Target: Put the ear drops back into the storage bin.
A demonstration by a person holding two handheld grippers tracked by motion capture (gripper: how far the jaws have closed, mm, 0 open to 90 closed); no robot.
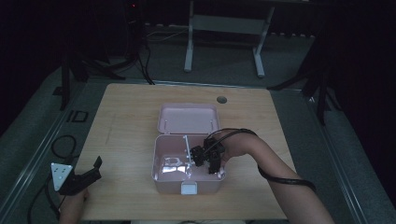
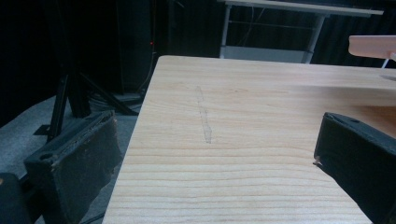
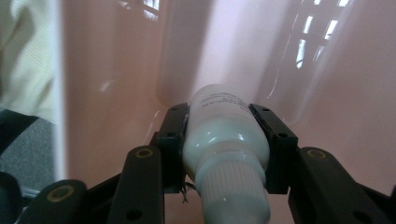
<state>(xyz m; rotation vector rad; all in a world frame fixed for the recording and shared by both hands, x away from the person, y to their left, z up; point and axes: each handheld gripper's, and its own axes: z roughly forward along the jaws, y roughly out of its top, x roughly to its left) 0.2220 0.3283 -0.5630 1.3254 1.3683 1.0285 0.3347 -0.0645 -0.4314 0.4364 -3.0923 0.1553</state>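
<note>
At the near left corner of the wooden table (image 1: 126, 121), the left gripper (image 1: 86, 175) rests low in the person's hand, its jaws spread wide with nothing between them; in the left gripper view they frame bare wood grain and a faint pencil-like mark (image 2: 204, 119). Toward the middle stands a pink box (image 1: 161, 179) with its lid (image 1: 188, 119) thrown open and lying back on the far side. A white latch (image 1: 189, 188) sits on the near wall, and something pale and glossy lies in the left part of the box, too dim to identify. Further right, the right gripper (image 1: 213, 164) reaches down into the right part of the box. Its jaws are clamped on a small white bottle (image 3: 224, 140), gripping the body from both sides, ribbed cap toward the camera, the bottle's far end close to the pink inner wall
</note>
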